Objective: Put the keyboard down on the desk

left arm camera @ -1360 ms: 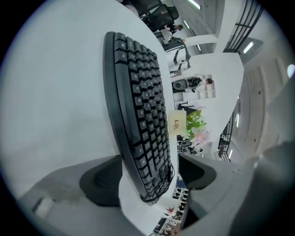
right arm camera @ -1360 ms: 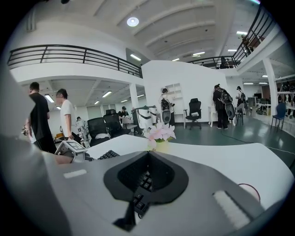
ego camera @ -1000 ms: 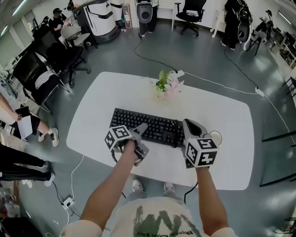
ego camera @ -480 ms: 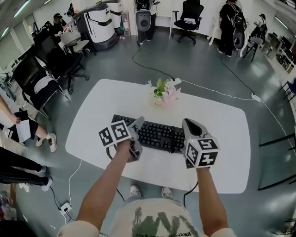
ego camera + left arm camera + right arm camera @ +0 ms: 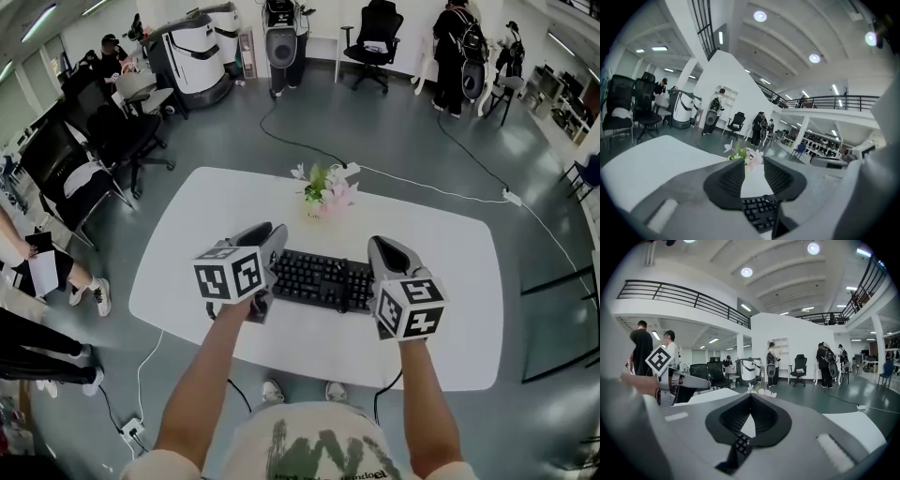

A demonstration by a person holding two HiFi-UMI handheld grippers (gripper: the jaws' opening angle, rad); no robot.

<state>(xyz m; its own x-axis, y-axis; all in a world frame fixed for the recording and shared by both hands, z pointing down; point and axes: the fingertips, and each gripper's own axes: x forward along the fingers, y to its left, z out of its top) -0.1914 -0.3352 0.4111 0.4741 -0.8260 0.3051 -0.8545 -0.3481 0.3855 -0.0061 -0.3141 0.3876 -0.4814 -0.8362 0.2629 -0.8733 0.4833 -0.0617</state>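
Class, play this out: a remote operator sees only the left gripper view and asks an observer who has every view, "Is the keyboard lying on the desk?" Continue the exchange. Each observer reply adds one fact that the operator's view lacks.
Observer: Yes. The head view shows the keyboard lying flat on the white desk.
Operator: My left claw is closing with nothing between its pads. Where is the other one?
Observer: The right claw is beside the keyboard's right end.
Operator: Is it open?
Observer: No. In the right gripper view its tips are together.
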